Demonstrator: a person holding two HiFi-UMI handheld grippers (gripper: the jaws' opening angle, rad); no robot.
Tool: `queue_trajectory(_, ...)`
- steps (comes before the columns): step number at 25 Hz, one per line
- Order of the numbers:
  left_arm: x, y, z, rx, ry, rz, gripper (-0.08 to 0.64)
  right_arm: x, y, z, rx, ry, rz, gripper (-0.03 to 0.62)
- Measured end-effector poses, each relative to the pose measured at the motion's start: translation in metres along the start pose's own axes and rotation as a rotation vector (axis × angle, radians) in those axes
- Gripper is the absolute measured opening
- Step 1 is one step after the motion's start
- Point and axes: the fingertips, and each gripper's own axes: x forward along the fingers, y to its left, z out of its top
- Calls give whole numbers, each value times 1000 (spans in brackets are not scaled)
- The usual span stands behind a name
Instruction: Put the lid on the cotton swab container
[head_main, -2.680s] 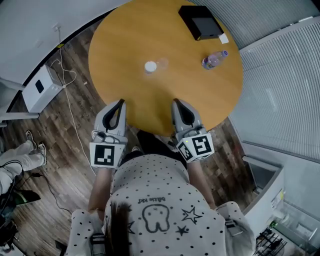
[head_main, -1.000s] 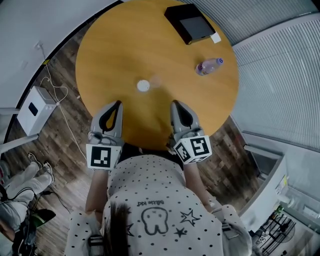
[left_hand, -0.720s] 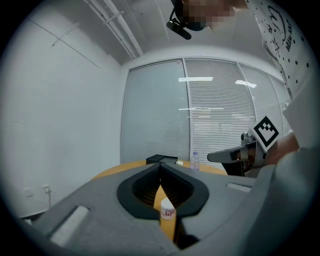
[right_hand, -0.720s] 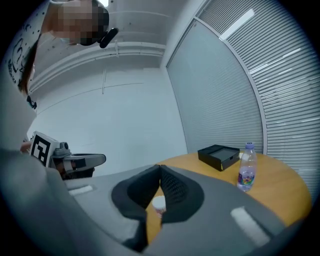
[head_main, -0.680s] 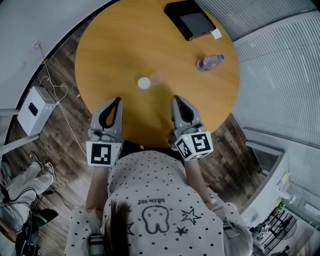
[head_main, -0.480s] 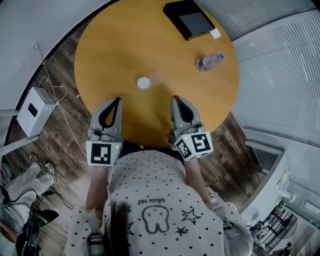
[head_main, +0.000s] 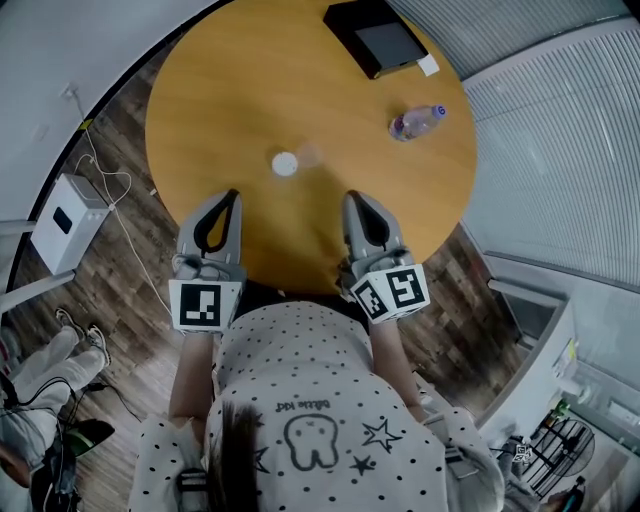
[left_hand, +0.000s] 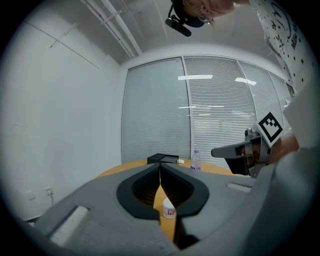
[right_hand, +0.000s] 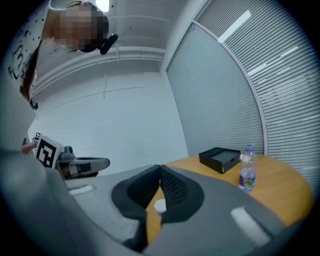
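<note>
A small white cotton swab container (head_main: 285, 163) stands near the middle of the round wooden table (head_main: 240, 90). Just to its right lies a faint clear round piece (head_main: 309, 155) that looks like its lid. My left gripper (head_main: 231, 196) hovers shut over the table's near edge, well short of the container. My right gripper (head_main: 351, 197) is level with it further right, also shut. Neither holds anything. In the left gripper view the container (left_hand: 169, 208) shows beyond the closed left gripper (left_hand: 160, 168). In the right gripper view the container (right_hand: 159, 205) peeks past the closed right gripper (right_hand: 160, 168).
A black box (head_main: 372, 35) sits at the table's far side, and a clear water bottle (head_main: 415, 122) lies to its right. A white device (head_main: 62, 220) with cables stands on the wooden floor at the left. Blinds cover the glass wall on the right.
Both grippers and the container keep their places; only the head view has drifted slightly.
</note>
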Motion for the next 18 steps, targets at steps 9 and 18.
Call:
queue_trajectory(9, 24, 1, -25, 35, 69, -97, 95, 21, -11, -8, 33, 3, 36, 41)
queue_trajectory(18, 60, -3, -76, 74, 126, -172, 146, 57, -38, -35, 73, 81, 33, 91)
